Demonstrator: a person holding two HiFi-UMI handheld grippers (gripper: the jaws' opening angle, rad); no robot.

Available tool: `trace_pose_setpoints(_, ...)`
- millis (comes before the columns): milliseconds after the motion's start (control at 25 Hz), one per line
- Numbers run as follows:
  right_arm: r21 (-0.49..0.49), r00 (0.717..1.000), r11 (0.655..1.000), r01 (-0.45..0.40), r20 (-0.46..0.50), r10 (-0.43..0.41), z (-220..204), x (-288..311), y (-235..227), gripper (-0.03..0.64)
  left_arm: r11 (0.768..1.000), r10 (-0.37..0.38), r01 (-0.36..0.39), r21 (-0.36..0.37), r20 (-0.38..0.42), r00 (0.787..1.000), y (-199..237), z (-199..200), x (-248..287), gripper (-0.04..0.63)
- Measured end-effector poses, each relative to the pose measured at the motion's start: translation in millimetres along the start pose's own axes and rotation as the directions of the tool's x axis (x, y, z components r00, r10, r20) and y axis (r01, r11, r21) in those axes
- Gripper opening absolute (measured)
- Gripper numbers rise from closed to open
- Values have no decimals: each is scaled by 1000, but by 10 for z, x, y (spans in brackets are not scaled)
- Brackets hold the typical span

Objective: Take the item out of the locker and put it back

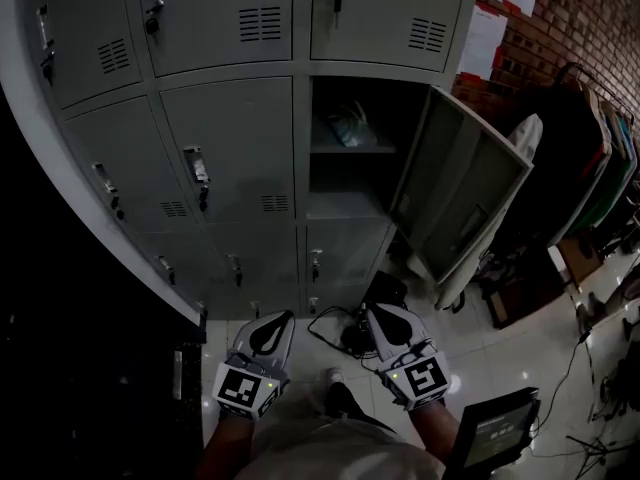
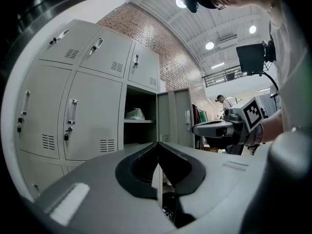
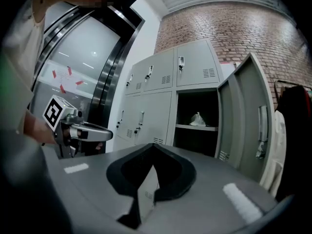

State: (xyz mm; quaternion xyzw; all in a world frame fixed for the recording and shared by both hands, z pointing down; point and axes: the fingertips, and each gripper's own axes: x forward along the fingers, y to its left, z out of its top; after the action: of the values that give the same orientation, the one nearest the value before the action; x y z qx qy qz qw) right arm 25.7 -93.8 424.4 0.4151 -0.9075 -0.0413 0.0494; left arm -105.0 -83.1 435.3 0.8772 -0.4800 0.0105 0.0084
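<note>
1. Head view looks down on my two grey plastic tongs, held side by side, low and near me: the left tongs (image 1: pixel 280 320) and the right tongs (image 1: pixel 385 320).
2. Both tongs are pressed together with nothing in them. Each one's own view shows its two jaws meeting at the tip.
3. Far in front stands a tall grey metal locker (image 1: pixel 230 148) with many small doors. One box is open, and its grey door (image 1: pixel 465 183) hangs out to the right.
4. The thing I want is a pale crumpled bag (image 1: pixel 345 128). It sits on the thin grey shelf (image 1: pixel 350 151) at the top of the open box.
5. The bag is far ahead of both tongs and higher than them, well apart from each.
6. It lies about between the two. In the left gripper view the bag (image 2: pixel 135 114) is just left of the middle. In the right gripper view the bag (image 3: pixel 197 119) is off to the right.
7. I think neither hand is clearly nearer.
8. The bag looks a bit wider than tall, lying along the shelf, but it is too small to be sure.
9. I think I must go forward, lift up, and open the tongs first.
</note>
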Motion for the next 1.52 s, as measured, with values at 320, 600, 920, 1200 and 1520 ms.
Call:
trace_pose_setpoints(320, 6, 999, 999, -36, 38, 36, -94, 689, -694, 5, 1000, 30, -30, 3, 9, 999, 380, -12, 867, 3)
trace_pose_setpoints(600, -20, 998, 999, -49, 42, 50, 77, 1222, -1189, 5, 997, 71, -72, 17, 33, 997, 744, 245, 1438, 3)
trace_pose_setpoints(920, -67, 999, 998, -4, 42, 6, 270, 1606, -1292, 14, 999, 29, -31, 37, 40, 999, 987, 378, 1688, 3)
trace_pose_setpoints(1200, -54, 980, 988, 143, 146, -133, 818, 2225, -1898, 431, 999, 14, -16, 45, 46, 999, 1179, 377, 1708, 3)
trace_pose_setpoints(1520, -21, 972, 978, 207, 118, -203, 1015, 2913, -2442, 433, 998, 47, -48, 36, 32, 998, 1490, 322, 1730, 3)
